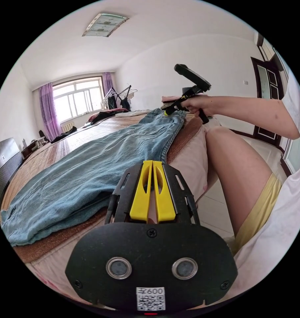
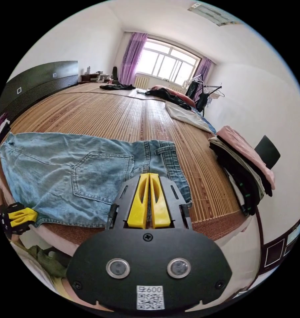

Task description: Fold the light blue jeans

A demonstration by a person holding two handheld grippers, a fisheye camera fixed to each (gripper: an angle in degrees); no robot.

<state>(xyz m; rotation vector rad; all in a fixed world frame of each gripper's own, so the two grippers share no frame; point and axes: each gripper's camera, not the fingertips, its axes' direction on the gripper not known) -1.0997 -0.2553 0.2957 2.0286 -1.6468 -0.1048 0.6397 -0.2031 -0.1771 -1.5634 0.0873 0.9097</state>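
The light blue jeans lie flat on the bed's bamboo mat, legs stacked, back pocket up, along the near edge. My left gripper is shut with its tips on the near edge of the legs; in the right gripper view the left gripper sits at the lower left, at that same edge. My right gripper is shut on the waist end of the jeans, with denim showing between its jaws. In the left gripper view a hand holds the right gripper at the waistband.
A stack of folded clothes sits at the bed's right end. Dark garments and a white cloth lie farther back near a drying rack. The person's leg stands against the mattress side. A dark headboard is on the left.
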